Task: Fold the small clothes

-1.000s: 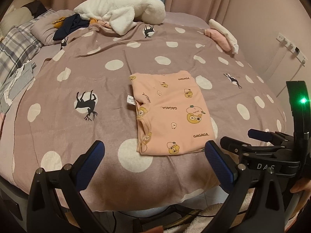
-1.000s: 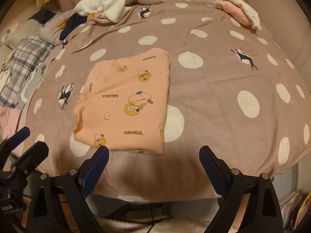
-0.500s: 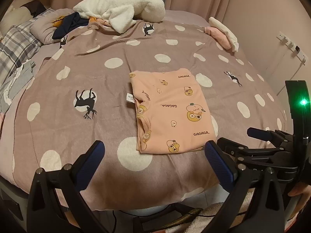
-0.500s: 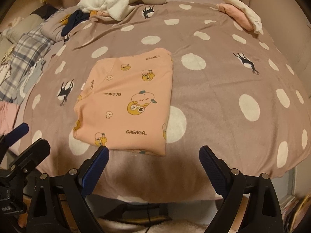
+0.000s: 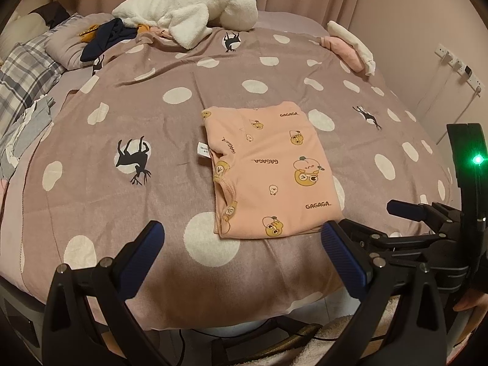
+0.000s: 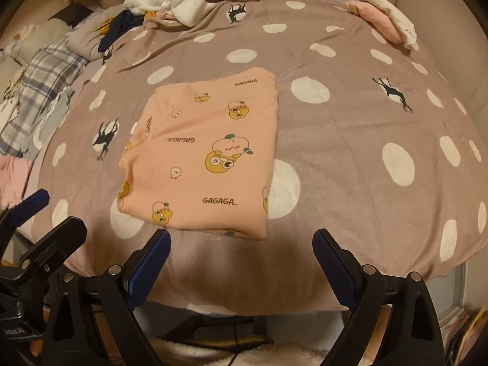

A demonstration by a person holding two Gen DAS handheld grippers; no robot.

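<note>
A small peach garment [image 5: 268, 167] printed with cartoon bears and "GAGAGA" lies folded into a flat rectangle on the polka-dot bedspread [image 5: 152, 116]; it also shows in the right wrist view [image 6: 207, 155]. A white label sticks out at its left edge. My left gripper [image 5: 241, 244] is open and empty, held just off the bed's near edge in front of the garment. My right gripper [image 6: 241, 250] is open and empty, also near the garment's front edge; it shows at the right of the left wrist view [image 5: 405, 210].
A white fluffy blanket [image 5: 189, 9] and dark clothes [image 5: 106, 36] lie at the bed's far end. Folded pink and white clothes [image 5: 350, 45] sit far right. Plaid and grey clothes [image 5: 21, 91] lie along the left. A power strip [image 5: 460, 67] hangs on the right wall.
Both grippers have drawn back a little and risen; the garment lies unmoved on the bed. Both stay open.
</note>
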